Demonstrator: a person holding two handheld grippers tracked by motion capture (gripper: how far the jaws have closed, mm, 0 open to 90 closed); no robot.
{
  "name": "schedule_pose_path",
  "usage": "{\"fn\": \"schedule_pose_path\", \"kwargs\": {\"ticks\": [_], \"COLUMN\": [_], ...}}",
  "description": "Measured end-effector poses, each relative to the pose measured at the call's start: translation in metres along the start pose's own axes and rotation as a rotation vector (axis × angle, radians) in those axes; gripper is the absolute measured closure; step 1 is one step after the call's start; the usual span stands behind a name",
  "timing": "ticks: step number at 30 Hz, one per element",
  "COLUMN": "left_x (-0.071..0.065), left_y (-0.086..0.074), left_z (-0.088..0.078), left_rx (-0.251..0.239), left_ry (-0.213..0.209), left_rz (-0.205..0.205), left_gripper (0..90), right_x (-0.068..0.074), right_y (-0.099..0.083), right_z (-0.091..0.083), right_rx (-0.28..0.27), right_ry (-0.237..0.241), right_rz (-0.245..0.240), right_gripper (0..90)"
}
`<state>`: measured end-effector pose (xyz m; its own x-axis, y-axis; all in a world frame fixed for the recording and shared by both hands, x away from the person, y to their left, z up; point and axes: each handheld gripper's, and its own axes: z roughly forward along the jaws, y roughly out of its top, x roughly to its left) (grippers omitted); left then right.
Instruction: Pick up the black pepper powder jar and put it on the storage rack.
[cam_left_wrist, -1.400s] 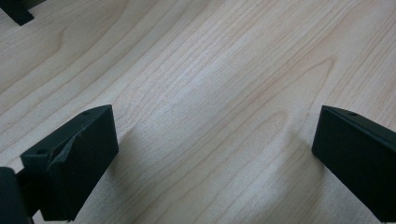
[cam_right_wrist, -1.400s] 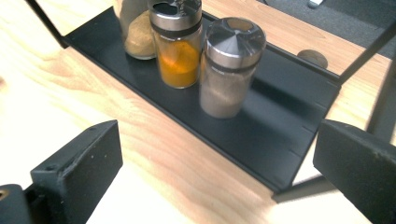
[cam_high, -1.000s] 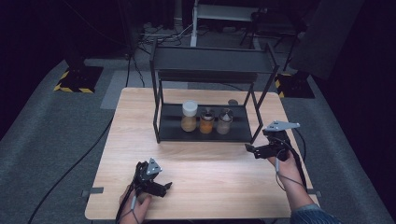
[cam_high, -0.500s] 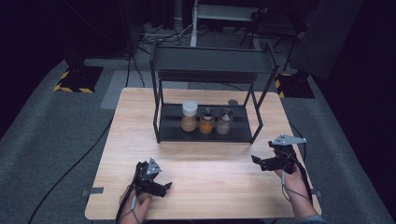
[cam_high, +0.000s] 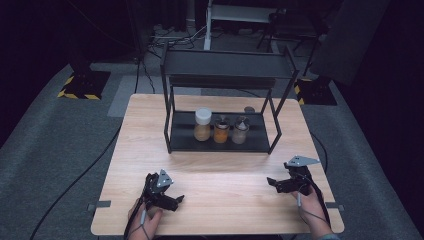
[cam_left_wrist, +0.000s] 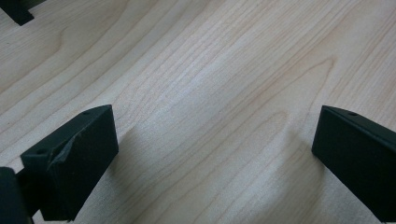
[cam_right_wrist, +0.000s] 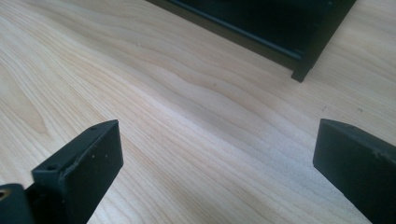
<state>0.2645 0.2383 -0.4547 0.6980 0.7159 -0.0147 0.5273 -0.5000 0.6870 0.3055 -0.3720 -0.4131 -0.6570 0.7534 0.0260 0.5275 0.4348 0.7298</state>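
A black two-tier rack (cam_high: 172, 132) stands at the back middle of the wooden table (cam_high: 230, 172). On its lower shelf stand a white-lidded jar (cam_high: 202, 125) with amber contents, an orange-filled jar (cam_high: 221, 130) and a pale jar (cam_high: 240, 130) in a row. My left gripper (cam_high: 175, 199) rests low on the table near the front left, open, with only bare wood (cam_left_wrist: 210, 121) between its jaws. My right gripper (cam_high: 272, 184) sits near the front right, open, jaws wide over bare wood (cam_right_wrist: 215, 154); the rack's foot (cam_right_wrist: 303, 70) shows ahead of it.
A small round object (cam_high: 249, 109) lies on the table behind the rack. Grey carpet (cam_high: 60, 145) surrounds the table, with cables (cam_high: 90, 165) trailing off to the left. Stands with yellow-black striped bases (cam_high: 82, 85) sit at the back corners.
My right gripper has pulled back from beside the rack's right leg toward the front edge and dropped lower. The left gripper has stayed put.
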Motion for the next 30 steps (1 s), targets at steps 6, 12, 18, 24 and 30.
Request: {"fn": "schedule_pose_path", "kwargs": {"ticks": [6,12,18,24,30], "left_x": [0.0,0.0,0.0,0.0,0.0], "left_y": [0.0,0.0,0.0,0.0,0.0], "left_z": [0.0,0.0,0.0,0.0,0.0], "left_rx": [0.0,-0.001,0.0,0.0,0.0], "left_ry": [0.0,0.0,0.001,0.002,0.002], "left_rz": [0.0,0.0,-0.001,-0.002,-0.002], "left_gripper": [0.0,0.0,0.0,0.0,0.0], "right_x": [-0.003,-0.004,-0.003,0.0,-0.001], "right_y": [-0.01,-0.019,-0.028,-0.037,-0.04], "right_z": [0.01,0.016,0.02,0.019,0.018], "right_rx": [0.016,0.029,0.038,0.025,0.022], "right_ry": [0.001,-0.003,-0.018,-0.032,-0.022], "right_rz": [-0.003,0.004,0.001,-0.009,-0.025], "right_gripper": [1.2,1.2,1.2,1.0,0.0]}}
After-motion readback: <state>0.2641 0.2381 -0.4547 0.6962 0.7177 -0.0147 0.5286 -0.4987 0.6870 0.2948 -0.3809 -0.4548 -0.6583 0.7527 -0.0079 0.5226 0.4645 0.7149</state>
